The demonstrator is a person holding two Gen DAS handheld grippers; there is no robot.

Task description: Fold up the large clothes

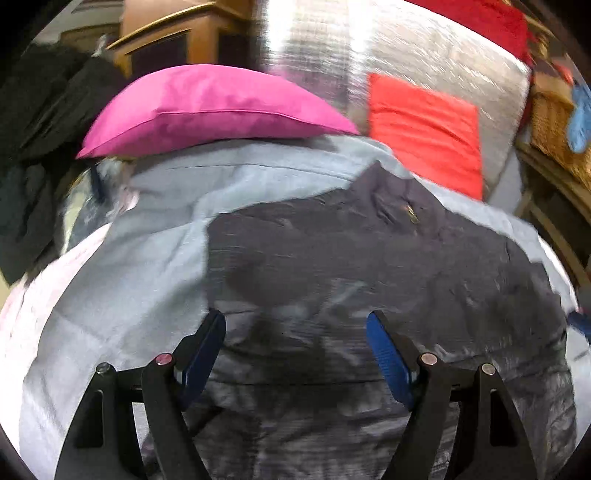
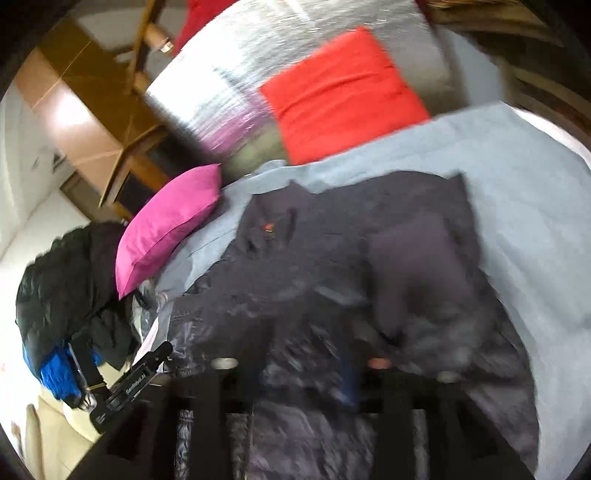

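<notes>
A large dark grey garment (image 1: 351,258) lies spread on a pale blue-grey bed sheet (image 1: 147,258). My left gripper (image 1: 295,332) hovers over the garment's near part, with its blue-padded jaws wide apart and empty. In the right wrist view the same garment (image 2: 332,277) fills the middle, with a folded dark flap (image 2: 417,258) at its right. My right gripper (image 2: 314,373) is heavily blurred low in that view, right over the garment; its fingers cannot be made out clearly. The left gripper's body (image 2: 129,384) shows at the lower left there.
A magenta pillow (image 1: 207,107) lies at the head of the bed, next to a red cushion (image 1: 424,129) against a silvery panel (image 1: 406,48). A black jacket pile (image 2: 70,288) sits left of the bed. Wooden furniture (image 1: 177,33) stands behind, and a wicker shelf (image 1: 554,125) stands right.
</notes>
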